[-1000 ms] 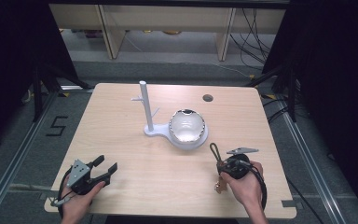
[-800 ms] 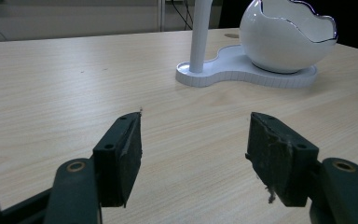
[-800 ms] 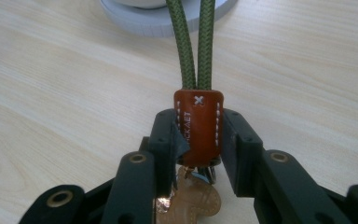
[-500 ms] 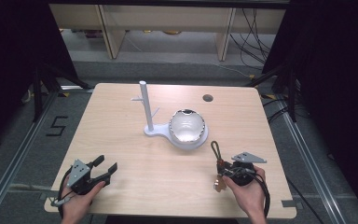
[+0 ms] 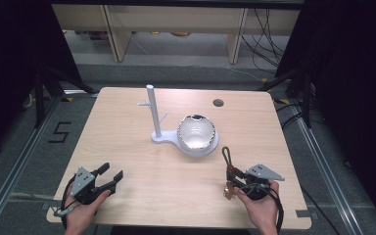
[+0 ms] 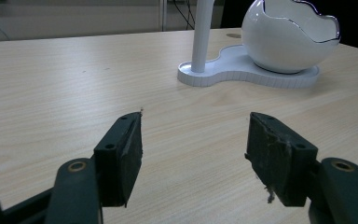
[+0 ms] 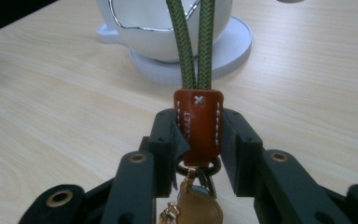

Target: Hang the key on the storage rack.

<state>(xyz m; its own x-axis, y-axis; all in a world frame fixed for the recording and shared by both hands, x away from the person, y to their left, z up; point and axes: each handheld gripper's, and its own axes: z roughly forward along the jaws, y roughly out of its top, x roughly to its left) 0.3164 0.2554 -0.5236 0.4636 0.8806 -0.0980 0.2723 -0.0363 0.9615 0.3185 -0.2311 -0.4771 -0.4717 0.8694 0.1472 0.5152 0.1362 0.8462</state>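
Note:
A keychain with a green cord loop [image 5: 225, 155], a brown leather tab [image 7: 198, 125] and brass hardware [image 5: 228, 190] sits in my right gripper [image 5: 232, 172], whose jaws are shut on the leather tab at the table's front right. The cord [image 7: 196, 42] points toward a white egg-shaped bowl [image 5: 196, 132] on a white stand [image 5: 162, 138] with an upright post [image 5: 152, 110] at mid table. My left gripper [image 5: 111, 175] is open at the front left, nothing between its pads [image 6: 126, 156]. The bowl [image 6: 289, 32] and post [image 6: 202, 35] lie ahead of it.
The light wooden table [image 5: 127, 122] has a round cable hole [image 5: 218, 103] near its back right. Shelving legs and cables stand on the floor beyond the far edge. Dark curtains flank both sides.
My right gripper with the keychain has drifted slightly toward the front edge. The left gripper has stayed put.

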